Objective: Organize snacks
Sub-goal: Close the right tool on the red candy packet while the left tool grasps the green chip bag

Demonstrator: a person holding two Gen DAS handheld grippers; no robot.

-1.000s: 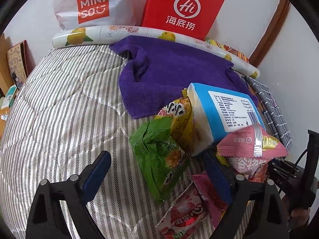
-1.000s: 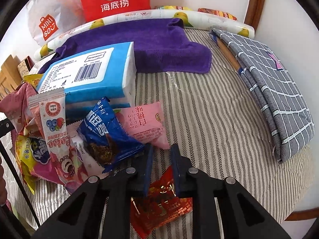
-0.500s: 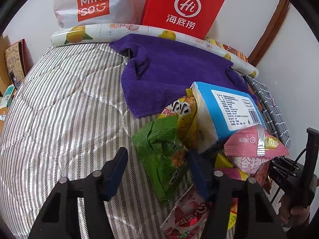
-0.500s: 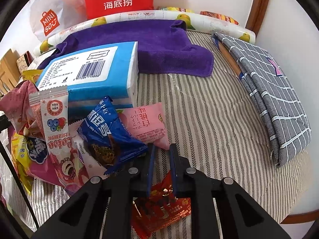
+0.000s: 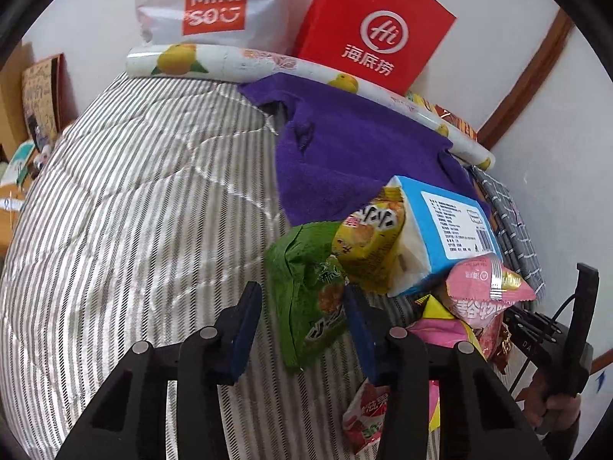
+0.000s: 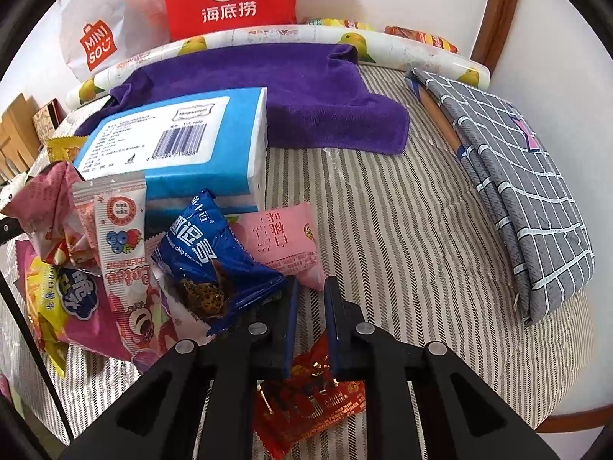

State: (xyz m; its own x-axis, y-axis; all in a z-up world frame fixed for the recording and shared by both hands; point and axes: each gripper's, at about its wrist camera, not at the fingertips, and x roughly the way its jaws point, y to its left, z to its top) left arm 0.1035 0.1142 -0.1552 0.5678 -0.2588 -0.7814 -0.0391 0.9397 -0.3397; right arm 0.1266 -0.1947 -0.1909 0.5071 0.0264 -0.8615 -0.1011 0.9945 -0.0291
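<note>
A jumbled heap of snack packets lies on a striped quilted bed [image 5: 126, 230], which suggests the sorting is barely begun.

Seen from the left wrist, the left claw [image 5: 302, 314] is spread wide, its two blue-padded fingers set either side of a green snack packet [image 5: 310, 295], apparently lined up to lift it off the heap's left edge. The pads do not look closed on the packet. A yellow packet [image 5: 369, 245] leans against a blue tissue pack [image 5: 444, 230] just behind, with a pink packet [image 5: 486, 291] to the right.

Seen from the right wrist, the right claw [image 6: 309, 299] hovers near, nearly clenched, with a narrow gap between the fingers. A red packet [image 6: 310, 402] lies under its arms; whether the claw grips it cannot be told. A blue cookie packet [image 6: 207, 264] and a pale pink packet [image 6: 283, 241] lie just ahead.

Farther off, a purple towel [image 6: 291, 92] lies flat, and a grey checked cloth [image 6: 513, 176] is folded at the right, well apart from the snacks.
</note>
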